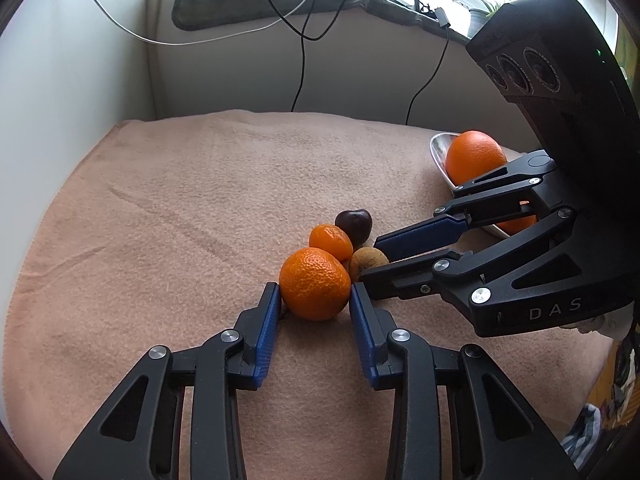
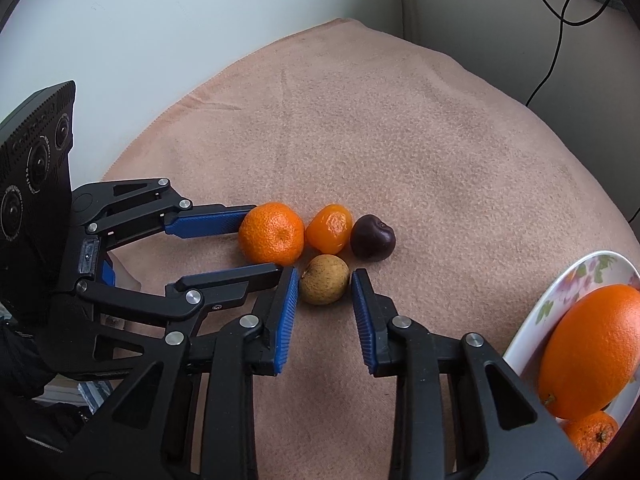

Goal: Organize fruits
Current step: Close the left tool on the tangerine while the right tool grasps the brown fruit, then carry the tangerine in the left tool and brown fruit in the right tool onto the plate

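Observation:
Several small fruits cluster on a peach towel (image 1: 192, 208). A mandarin (image 1: 315, 282) (image 2: 272, 238) sits between the tips of my left gripper (image 1: 315, 292) (image 2: 262, 246), and both blue pads touch its sides. A small brown round fruit (image 2: 324, 279) (image 1: 370, 262) lies on the towel between the tips of my right gripper (image 2: 326, 276) (image 1: 369, 261), pinched at its near half. Just behind them rest a small glossy orange fruit (image 1: 331, 241) (image 2: 329, 228) and a dark cherry (image 1: 353, 222) (image 2: 373, 237), both free.
A floral plate (image 2: 568, 276) (image 1: 438, 152) at the right holds a large orange (image 2: 596, 352) (image 1: 475, 156) and a second mandarin (image 2: 592, 434). White walls close off the left and back. Cables (image 1: 300, 60) hang from the windowsill. The two grippers nearly touch.

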Demonstrator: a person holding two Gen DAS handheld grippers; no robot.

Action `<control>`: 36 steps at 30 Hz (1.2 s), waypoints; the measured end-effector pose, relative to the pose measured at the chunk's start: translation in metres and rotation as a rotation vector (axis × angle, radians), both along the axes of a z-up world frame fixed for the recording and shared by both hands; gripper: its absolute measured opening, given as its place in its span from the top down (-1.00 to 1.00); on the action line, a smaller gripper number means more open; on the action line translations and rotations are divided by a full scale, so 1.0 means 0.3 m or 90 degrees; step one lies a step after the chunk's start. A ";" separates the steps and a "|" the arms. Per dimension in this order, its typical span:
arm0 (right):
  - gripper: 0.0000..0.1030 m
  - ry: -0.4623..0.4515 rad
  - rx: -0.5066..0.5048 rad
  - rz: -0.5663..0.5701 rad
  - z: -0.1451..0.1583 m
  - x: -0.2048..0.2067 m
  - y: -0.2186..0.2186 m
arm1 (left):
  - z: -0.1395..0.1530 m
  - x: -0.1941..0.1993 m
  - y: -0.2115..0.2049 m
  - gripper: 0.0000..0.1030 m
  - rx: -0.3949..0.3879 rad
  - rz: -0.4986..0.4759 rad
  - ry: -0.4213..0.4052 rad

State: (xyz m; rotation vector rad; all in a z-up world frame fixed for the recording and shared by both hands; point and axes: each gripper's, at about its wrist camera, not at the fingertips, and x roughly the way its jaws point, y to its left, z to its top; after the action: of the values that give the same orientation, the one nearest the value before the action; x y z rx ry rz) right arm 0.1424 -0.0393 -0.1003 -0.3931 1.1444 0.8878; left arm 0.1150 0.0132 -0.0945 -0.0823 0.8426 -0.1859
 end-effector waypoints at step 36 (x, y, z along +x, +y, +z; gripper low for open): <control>0.46 -0.070 0.071 -0.062 0.187 -0.096 -0.184 | 0.148 -0.098 -0.047 0.36 -0.051 0.013 -0.077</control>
State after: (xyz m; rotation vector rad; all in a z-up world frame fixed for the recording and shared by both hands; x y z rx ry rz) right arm 0.1137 -0.0946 -0.0442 -0.2880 0.9997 0.8304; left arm 0.0857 -0.0008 -0.0501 -0.1537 0.7143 -0.2037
